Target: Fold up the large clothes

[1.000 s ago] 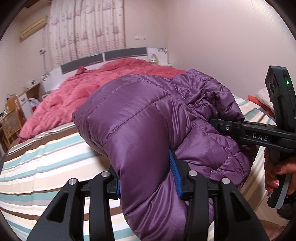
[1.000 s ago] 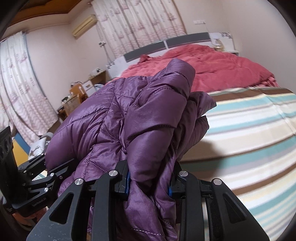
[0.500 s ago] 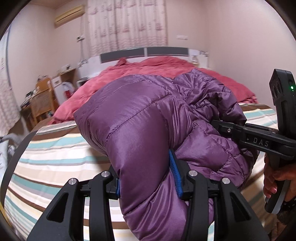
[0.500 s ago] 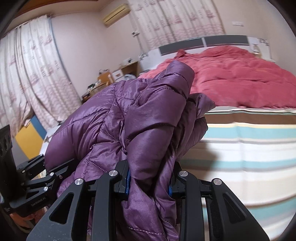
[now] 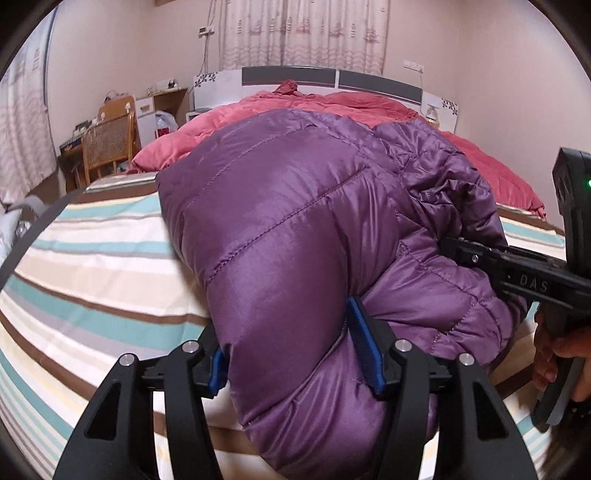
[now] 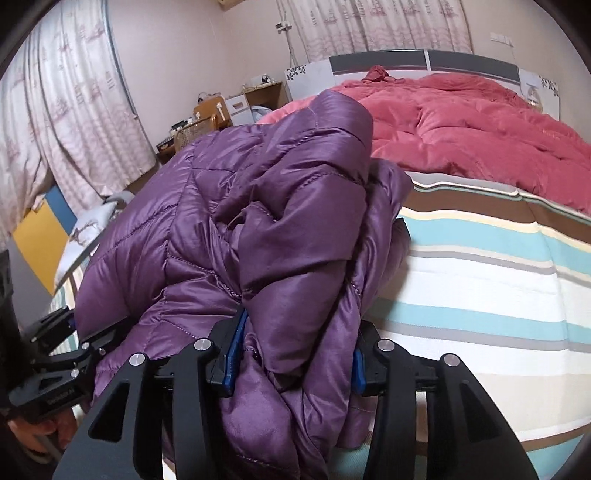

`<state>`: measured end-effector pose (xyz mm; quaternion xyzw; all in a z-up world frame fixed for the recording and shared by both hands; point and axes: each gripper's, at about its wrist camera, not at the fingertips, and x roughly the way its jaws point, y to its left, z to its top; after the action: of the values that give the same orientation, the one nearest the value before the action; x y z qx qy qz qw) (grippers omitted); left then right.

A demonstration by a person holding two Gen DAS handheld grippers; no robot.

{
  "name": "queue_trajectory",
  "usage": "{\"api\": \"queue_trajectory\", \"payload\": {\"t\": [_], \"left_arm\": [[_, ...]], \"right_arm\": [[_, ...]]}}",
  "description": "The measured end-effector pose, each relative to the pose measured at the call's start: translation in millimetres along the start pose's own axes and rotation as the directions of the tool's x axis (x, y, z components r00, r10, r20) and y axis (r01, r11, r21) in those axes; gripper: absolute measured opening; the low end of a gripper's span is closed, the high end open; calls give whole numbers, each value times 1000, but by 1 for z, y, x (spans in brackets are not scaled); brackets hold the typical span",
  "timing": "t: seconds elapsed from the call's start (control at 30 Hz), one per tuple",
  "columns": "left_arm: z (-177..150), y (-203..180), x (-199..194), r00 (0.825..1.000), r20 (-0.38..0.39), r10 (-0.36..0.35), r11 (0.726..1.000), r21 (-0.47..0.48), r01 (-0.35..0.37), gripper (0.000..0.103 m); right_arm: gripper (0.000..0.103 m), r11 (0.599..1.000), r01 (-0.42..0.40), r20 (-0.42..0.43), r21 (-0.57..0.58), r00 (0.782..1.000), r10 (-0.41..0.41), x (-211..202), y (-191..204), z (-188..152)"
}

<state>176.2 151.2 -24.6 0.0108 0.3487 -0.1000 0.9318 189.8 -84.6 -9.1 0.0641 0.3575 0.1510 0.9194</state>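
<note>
From the left wrist view, the left gripper (image 5: 295, 350) has a thick roll of the glossy purple quilted down jacket (image 5: 295, 221) between its blue pads. Its jaws have just been opening, yet the padding fills the gap and touches both pads, so the pinch looks loosened rather than let go. The jacket lies bunched on the striped bedsheet (image 5: 92, 266) near the foot of the bed, which suggests the bundle is being set down after a fold. At the right edge, the right gripper (image 5: 458, 247) reaches into the far side of the same jacket, with the person's hand (image 5: 561, 354) on its handle, so each tool carries one end of the bulky bundle. Beyond lie a rumpled red duvet (image 5: 369, 107), a grey-and-white headboard (image 5: 325, 77), patterned curtains (image 5: 303, 33), and a wooden cane-backed chair (image 5: 109, 144) at left, none of them in the way.

From the right wrist view, the right gripper's jaws have likewise just been opening, with crumpled folds of the jacket wedged between the pads. The left gripper shows at the lower left, buried in fabric. Open sheet lies to the right, free for smoothing. The likely obstacle is the jacket's own puffiness, which may spring the fold apart once released.
</note>
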Motion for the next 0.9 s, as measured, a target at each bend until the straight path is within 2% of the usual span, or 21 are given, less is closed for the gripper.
{"api": "queue_trajectory", "payload": {"t": [0.1, 0.2, 0.37, 0.5, 0.6, 0.67, 0.77, 0.9], "left_arm": [[5, 7, -8, 1000, -10, -2, 1000, -31, 1, 64], [6, 14, -28, 1000, 19, 3, 997, -78, -1, 68], [42, 22, -39, 995, 80, 60, 987, -153, -48, 74], [72, 8, -8, 994, 26, 108, 988, -117, -105, 75], [80, -5, 19, 992, -23, 124, 991, -57, -125, 75], [73, -14, 30, 987, -65, 144, 990, -4, -144, 76], [57, -19, 34, 990, -62, 130, 990, 53, -127, 77], [36, -26, 31, 992, -29, 121, 987, 110, -117, 77]], "right_arm": [[46, 1000, -1, 0, 1, 1000, 1, -13, 3, 5], [46, 999, -18, 54, 34, 998, 16, -36, -3, 15], [46, 999, 1, 165, 43, 986, -8, -62, 0, 49], [43, 1000, 19, 122, -6, 992, -18, -36, 13, 87], [40, 996, 82, 29, -44, 996, -80, 7, 20, 103], [36, 991, 122, -31, -55, 992, -124, 26, 15, 97], [36, 994, 111, -100, -3, 989, -111, 35, 2, 66], [36, 992, 122, -64, -4, 990, -122, 32, 0, 37]]}}
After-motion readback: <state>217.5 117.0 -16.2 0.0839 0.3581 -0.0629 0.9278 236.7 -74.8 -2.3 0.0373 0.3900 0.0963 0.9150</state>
